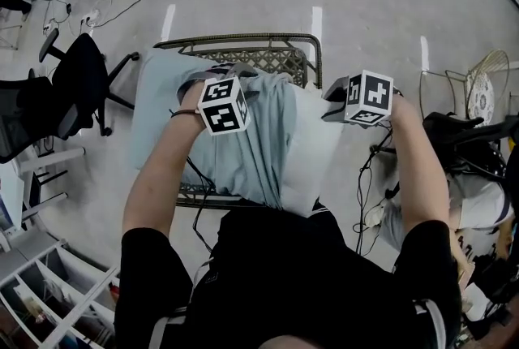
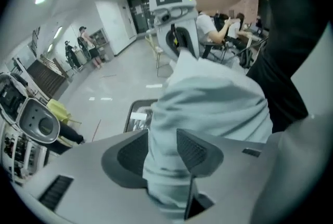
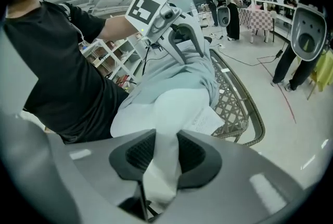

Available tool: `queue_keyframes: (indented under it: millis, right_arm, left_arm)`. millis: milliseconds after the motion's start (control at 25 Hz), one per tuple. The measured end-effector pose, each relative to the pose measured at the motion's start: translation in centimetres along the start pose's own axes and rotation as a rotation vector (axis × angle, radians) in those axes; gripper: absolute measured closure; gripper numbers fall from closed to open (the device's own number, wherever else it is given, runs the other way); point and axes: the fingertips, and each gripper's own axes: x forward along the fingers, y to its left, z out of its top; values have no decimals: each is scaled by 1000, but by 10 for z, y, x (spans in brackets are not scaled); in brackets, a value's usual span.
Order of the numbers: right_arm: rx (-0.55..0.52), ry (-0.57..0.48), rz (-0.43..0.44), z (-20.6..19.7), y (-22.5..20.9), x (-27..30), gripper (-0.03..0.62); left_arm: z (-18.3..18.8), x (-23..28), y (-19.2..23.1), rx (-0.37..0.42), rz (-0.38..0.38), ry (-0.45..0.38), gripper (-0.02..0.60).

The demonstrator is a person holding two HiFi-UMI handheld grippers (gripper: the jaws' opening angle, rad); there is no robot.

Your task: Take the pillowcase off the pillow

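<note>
Left tongs [image 2: 162, 151] clamp bunched pillowcase [image 2: 218, 108].

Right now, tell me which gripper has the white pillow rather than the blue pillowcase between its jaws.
The right gripper: its jaws pinch the white pillow. The left gripper has the bunched blue pillowcase between its jaws instead.

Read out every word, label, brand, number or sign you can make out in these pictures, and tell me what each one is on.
No text can be read anywhere in these views.
Print on the white tag lying on the pillow: too small and blurred to read.
Faces of the left marker cube and the right marker cube: black-and-white square patterns only, no letters or numbers.
</note>
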Motion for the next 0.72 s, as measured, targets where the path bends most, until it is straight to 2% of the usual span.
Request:
queue_keyframes:
  millis: [40, 120, 200, 240, 280, 400, 480, 600, 640, 720]
  right_arm:
    - [-8, -1, 5, 0, -1, -1, 474]
    - [-18, -6, 12, 2, -2, -3, 474]
    - [-24, 1, 11, 4, -4, -2, 474]
    - [-23, 8, 10, 2, -5, -1, 476]
    - [-17, 14, 12, 0, -6, 0, 479]
    - [13, 3, 28, -7, -9, -1, 487]
    - [33, -23, 43, -7, -10, -4, 493]
    - [50, -63, 39, -6, -19, -9, 496]
    - [54, -77, 18, -5, -26, -9, 497]
    - [62, -92, -77, -5, -51, -10, 496]
  left_arm:
    - [15, 3, -1, 1, -19, -44, 414]
    - [30, 14, -3, 28, -49, -64, 414]
    - [27, 26, -5, 74, -74, -27, 438]
    - [21, 29, -8, 101, -85, 2, 521]
    - [14, 32, -10, 133, -89, 35, 560]
    - [-17, 30, -9, 207, -71, 133, 572]
    - [-38, 24, -7, 196, -69, 158, 574]
    - [-62, 13, -5, 138, -59, 164, 574]
    - [-67, 11, -2, 113, -42, 161, 574]
    - [-70, 11, 11, 45, 19, 146, 574]
